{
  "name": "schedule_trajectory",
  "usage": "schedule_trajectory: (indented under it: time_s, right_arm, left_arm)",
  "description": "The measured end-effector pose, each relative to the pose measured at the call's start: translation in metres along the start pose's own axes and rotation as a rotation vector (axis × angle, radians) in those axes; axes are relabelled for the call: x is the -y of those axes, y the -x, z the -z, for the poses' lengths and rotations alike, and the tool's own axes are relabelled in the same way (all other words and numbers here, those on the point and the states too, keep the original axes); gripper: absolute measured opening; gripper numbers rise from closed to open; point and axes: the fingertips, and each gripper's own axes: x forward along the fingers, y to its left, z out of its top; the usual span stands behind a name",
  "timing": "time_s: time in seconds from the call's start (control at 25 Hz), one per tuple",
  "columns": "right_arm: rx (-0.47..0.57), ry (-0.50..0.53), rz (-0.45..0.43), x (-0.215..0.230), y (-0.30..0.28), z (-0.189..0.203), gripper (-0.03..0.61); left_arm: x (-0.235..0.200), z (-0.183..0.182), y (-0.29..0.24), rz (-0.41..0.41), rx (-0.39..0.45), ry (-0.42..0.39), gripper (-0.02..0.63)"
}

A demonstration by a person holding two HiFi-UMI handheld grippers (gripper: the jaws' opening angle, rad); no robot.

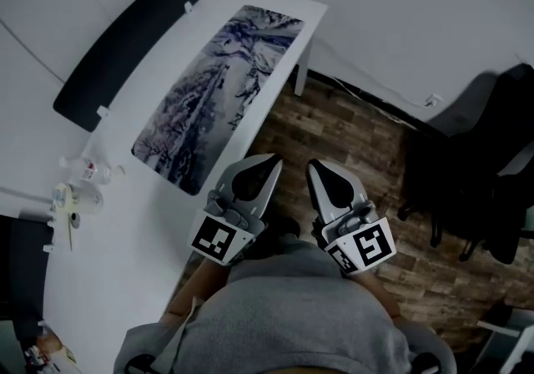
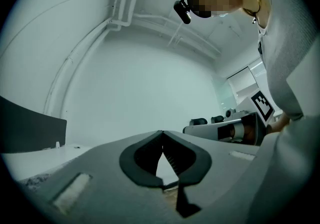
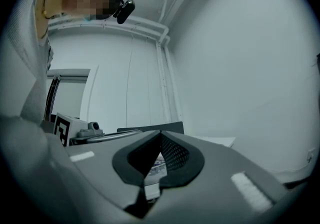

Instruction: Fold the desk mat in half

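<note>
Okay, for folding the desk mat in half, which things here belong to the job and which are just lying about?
Job: desk mat; left gripper and right gripper, both shut and empty; white desk under the mat.
Lying about: black divider panel; small items on the desk; black office chair.

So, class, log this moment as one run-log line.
phase: fold not started | desk mat: flat on desk | left gripper: shut, empty | right gripper: shut, empty
</note>
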Motion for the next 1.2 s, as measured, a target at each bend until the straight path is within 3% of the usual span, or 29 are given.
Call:
schedule_trajectory:
  time_s: [0.28,0.6,0.84,1.2]
  right_arm:
    - [-0.019,-0.049,-0.032,0.051,-0.041,0.006,0.002]
    - [-0.021,-0.041,-0.053,0.072,-0.070,0.004,0.002]
    - [-0.009,-0.040,-0.056,0.085,-0.077,0.002,0.002]
    - [-0.024,-0.046,-0.060,0.100,-0.075,0.011,0.002]
  left_arm:
    - [-0.032,0.015,-0.047,-0.041,-0.033,0.014,0.000]
    - [-0.065,0.019,-0.074,-0.053,-0.034,0.017,0.000]
    - [-0.066,0.023,-0.092,-0.031,-0.034,0.003,0.000]
    - [-0.078,0.031,-0.102,-0.061,-0.048,0.003,0.000]
